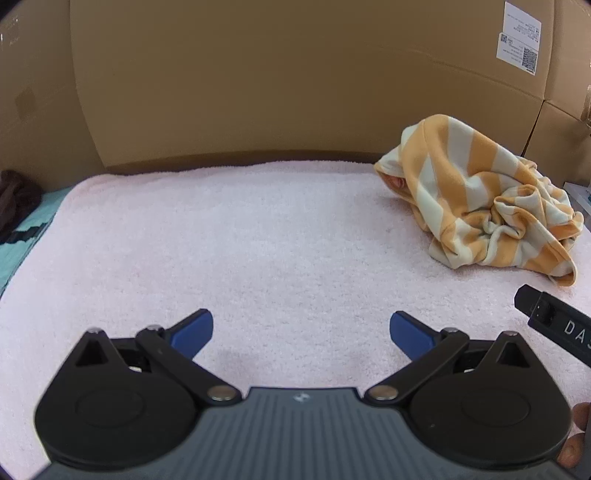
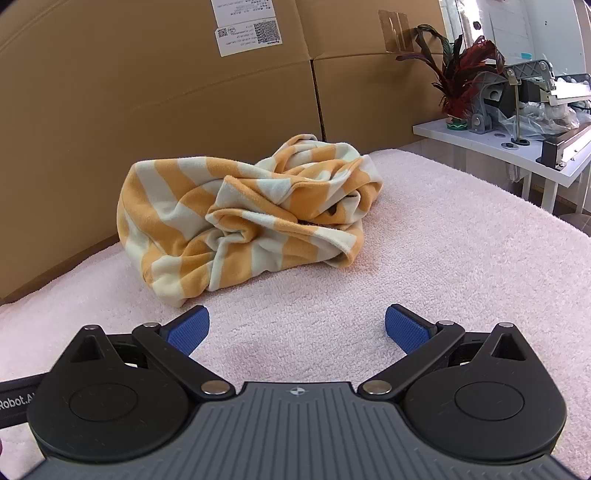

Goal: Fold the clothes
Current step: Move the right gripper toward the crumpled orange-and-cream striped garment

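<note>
Garment (image 2: pixel 243 221) is an orange-and-cream striped piece of clothing, crumpled in a heap on the pink towel surface (image 1: pixel 258 236), still unfolded. In my right wrist view it sits ahead and a bit left of centre, back near the cardboard wall (image 2: pixel 147 92), its nearest edge just beyond my left blue pad. In my left wrist view the same heap shows far right, near the back of the towel.

My right gripper (image 2: pixel 297 328): jaws spread wide, blue pads (image 2: pixel 406 330) well apart, nothing between them but towel. No contact with the garment that I can see.

My left gripper (image 1: pixel 301 332): jaws also spread wide, pads (image 1: pixel 195 330) empty, over bare towel, well apart from the heap. It tilts down toward the surface.

A black bar with white lettering pokes in at the right edge of the left view; it looks like part of the other gripper. Fingertips (image 1: pixel 574 439) of a person show at the lower right corner there.

Cardboard boxes with white shipping labels (image 2: pixel 245 27) stand behind the towel. To the right, a white side table (image 2: pixel 480 142) carries a red-leaved potted plant (image 2: pixel 461 77) and some grey hardware. At the left edge of the left view, a teal cloth (image 1: pixel 22 240) and something dark brown, too unclear to name.
</note>
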Demonstrator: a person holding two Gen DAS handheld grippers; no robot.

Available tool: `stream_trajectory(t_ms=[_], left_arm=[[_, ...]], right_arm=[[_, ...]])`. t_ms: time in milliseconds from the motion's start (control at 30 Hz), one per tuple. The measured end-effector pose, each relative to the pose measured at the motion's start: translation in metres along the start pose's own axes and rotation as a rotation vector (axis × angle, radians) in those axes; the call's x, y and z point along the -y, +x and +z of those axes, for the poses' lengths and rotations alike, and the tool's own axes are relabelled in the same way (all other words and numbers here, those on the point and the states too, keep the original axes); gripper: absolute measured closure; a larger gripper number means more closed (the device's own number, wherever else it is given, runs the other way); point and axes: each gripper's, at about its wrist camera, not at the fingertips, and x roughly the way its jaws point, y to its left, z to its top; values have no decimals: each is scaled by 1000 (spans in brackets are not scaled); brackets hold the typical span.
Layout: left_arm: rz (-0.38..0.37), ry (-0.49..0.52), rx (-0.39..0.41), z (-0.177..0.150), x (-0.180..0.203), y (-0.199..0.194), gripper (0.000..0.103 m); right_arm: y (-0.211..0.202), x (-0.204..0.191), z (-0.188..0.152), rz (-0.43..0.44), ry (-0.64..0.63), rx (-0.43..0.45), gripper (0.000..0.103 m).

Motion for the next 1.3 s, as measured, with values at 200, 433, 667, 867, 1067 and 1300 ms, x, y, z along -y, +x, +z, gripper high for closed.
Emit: stream_trajectory(t_ms=[200, 433, 667, 867, 1067, 1300], left_arm=[[-30, -17, -27, 6, -3, 7, 1], [-6, 67, 54, 34, 12, 4, 1], [-127, 129, -11, 64, 39, 27, 1], [-74, 62, 10, 52, 38, 55, 1], [-80, 32, -8, 47, 25, 66, 1], [-93, -16, -19, 49, 17, 71, 1]], right_arm=[[1, -2, -1, -9, -13, -4, 0], [1, -2, 0, -4, -6, -2, 0], [-1, 2, 0, 11, 16, 8, 0], [-8, 12, 2, 6, 89, 46, 11], [-10, -8, 17, -124, -109, 105, 11], [5, -22, 36, -105, -119, 119, 11]])
